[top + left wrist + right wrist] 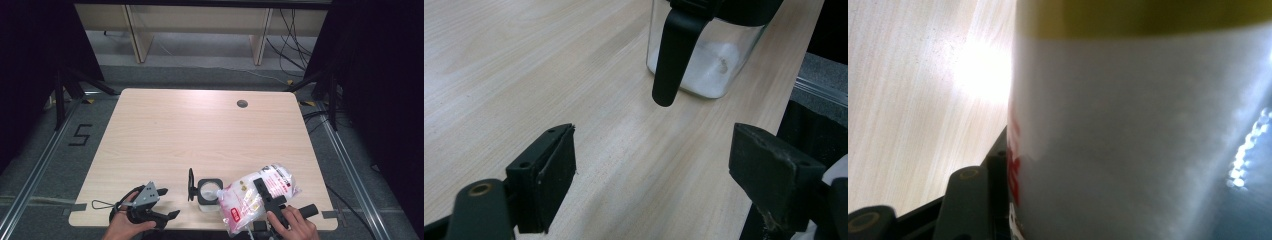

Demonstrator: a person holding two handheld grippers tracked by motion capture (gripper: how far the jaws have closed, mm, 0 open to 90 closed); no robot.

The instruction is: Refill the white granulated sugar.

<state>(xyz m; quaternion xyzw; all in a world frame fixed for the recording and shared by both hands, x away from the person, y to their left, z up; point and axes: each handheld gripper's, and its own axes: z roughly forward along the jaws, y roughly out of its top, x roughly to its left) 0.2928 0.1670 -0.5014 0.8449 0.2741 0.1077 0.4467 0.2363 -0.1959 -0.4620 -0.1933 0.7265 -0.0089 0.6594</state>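
While right gripper (pixel 266 199) clamps bag (pixel 250 197) tipped over jar (pixel 209 191) at near edge, left gripper (pixel 161 202) idle, wide: keep spout centred, pour slowly.

surface: wooden table (pixel 200 130) | on it: glass jar (pixel 209 192), near front edge

A lab recording bay: a lone wooden tabletop (pixel 200 130) on grey carpet, fenced by black curtains (pixel 35 55), tripod legs (pixel 67 87), floor rails (pixel 30 185), loose cables (pixel 292 40) and a taped "5" (pixel 80 135).
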